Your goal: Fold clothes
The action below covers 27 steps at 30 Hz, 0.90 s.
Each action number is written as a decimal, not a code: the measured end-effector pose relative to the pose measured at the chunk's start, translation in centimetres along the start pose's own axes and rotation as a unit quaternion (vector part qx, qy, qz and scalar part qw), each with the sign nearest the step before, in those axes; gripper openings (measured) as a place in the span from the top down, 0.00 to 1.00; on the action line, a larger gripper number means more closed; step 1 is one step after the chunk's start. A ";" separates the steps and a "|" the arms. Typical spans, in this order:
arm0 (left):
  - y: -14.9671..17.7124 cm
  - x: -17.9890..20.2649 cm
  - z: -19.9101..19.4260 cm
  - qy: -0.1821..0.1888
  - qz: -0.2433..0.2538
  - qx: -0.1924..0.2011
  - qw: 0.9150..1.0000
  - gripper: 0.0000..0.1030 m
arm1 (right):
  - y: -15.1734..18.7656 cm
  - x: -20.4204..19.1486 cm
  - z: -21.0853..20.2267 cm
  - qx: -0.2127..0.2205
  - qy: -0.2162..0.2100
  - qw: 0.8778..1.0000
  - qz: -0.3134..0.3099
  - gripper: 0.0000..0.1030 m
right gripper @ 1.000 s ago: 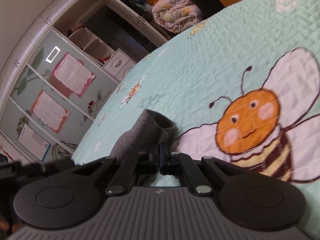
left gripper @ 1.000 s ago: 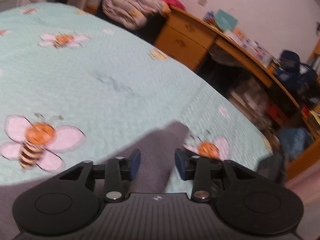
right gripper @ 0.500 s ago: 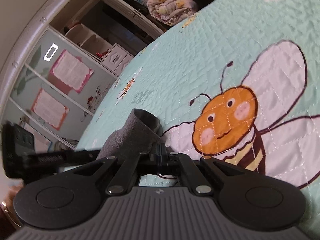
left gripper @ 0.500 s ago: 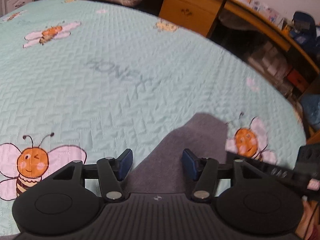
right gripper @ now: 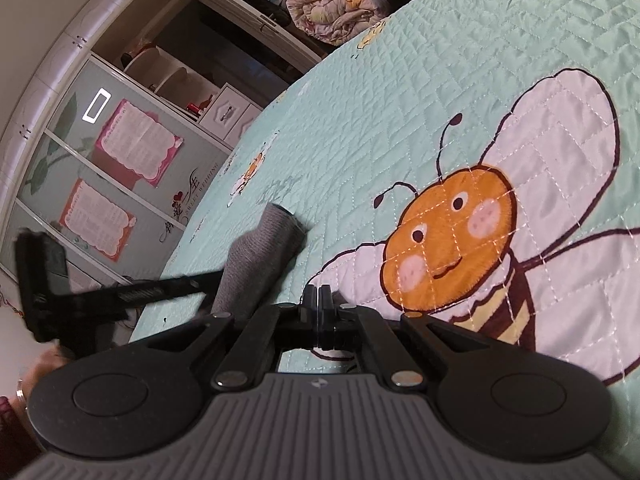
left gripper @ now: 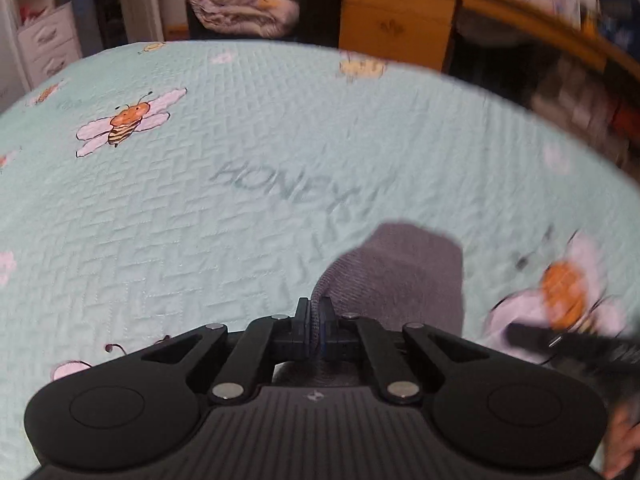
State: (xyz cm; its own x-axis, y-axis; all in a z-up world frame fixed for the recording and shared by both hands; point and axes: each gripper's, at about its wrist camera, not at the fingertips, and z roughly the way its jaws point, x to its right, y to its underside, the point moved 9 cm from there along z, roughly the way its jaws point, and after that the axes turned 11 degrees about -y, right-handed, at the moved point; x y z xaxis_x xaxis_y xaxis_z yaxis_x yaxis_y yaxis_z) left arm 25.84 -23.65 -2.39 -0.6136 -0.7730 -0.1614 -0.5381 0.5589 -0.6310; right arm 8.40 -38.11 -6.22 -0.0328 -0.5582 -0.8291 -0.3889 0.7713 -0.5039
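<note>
1. Left wrist view: the left gripper [left gripper: 314, 316], bottom centre of the frame, is clamped tight on a raised edge of the grey garment [left gripper: 404, 276]. The rest of the cloth spreads to the centre right on the mint bee quilt [left gripper: 224, 200].
2. Right wrist view: the right gripper [right gripper: 319, 312], bottom centre, has its jaws fully together; whether any cloth is pinched cannot be told. The garment [right gripper: 256, 264] stands bunched at centre left, and the other gripper reaches in from the left edge.
3. Progress, judged: early. An edge is gripped, but no finished fold shows; lifting, folding over and smoothing remain.
</note>
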 end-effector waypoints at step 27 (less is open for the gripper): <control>-2.7 4.9 2.3 -0.024 0.019 0.031 0.999 0.86 | -0.3 0.4 0.2 0.007 -0.015 1.000 0.017 1.00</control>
State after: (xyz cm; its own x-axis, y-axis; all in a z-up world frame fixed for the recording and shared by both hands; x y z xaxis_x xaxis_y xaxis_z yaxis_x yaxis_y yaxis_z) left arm 25.66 -29.67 -3.23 -0.6046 -0.7652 -0.2212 -0.4765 0.5700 -0.6694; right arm 8.69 -38.52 -6.46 -0.0183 -0.5225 -0.8524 -0.3755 0.7937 -0.4785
